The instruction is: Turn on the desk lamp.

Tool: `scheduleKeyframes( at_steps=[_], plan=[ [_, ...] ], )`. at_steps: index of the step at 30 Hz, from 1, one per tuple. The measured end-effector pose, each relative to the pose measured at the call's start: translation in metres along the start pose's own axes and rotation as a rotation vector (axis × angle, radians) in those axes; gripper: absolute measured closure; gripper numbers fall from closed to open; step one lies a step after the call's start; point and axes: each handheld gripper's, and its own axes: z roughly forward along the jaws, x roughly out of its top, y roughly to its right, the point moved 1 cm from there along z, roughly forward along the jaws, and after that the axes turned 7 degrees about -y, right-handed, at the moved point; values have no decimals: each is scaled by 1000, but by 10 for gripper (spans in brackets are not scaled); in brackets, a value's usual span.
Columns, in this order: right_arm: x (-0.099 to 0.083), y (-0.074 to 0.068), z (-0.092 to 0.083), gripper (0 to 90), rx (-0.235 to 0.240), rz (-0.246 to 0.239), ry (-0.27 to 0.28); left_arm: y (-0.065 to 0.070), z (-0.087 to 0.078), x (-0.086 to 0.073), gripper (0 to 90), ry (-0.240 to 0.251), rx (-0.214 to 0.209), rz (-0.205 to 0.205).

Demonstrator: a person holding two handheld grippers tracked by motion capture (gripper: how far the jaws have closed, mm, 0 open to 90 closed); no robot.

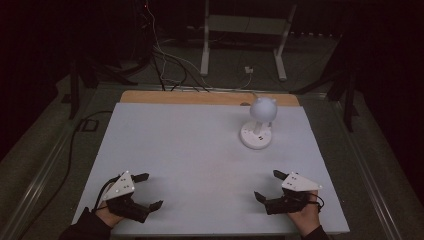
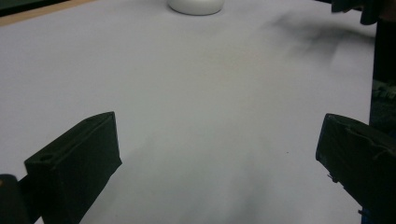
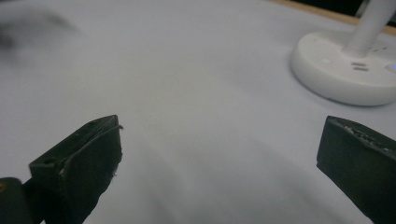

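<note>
My left claw (image 1: 149, 191) wide at the white desk's (image 1: 200, 150) near left corner, my right claw (image 1: 270, 185) wide near right, small white round-headed lamp on a round base (image 1: 257, 125) toward the far edge.

The high view looks forward and down over my whole counter (image 1: 200, 150). Each camera on my tools rides low and close to the surface, facing the far edge. All three share the white lamp (image 1: 257, 127) base.
</note>
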Motion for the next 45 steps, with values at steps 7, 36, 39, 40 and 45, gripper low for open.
scheduleKeyframes(
  at_steps=[7, 36, 39, 40, 45],
  plan=[
    [1, -4, 2, 0, 6, -26, -35, 0, 0, 0, 4, 3, 16, 11],
    [5, -15, 2, 0, -11, -37, -100, -2, 1, 0, 4, -1, 6, -10],
    [7, -17, 2, 0, -9, -30, -108, -2, 1, 0, 4, -2, 7, -7],
    [7, -18, 2, 0, -3, -29, -109, -2, 1, 0, 4, -1, 6, -8],
    [11, -22, 1, 0, 7, -19, -114, -2, 1, 1, 4, -1, 5, -8]
  ],
)
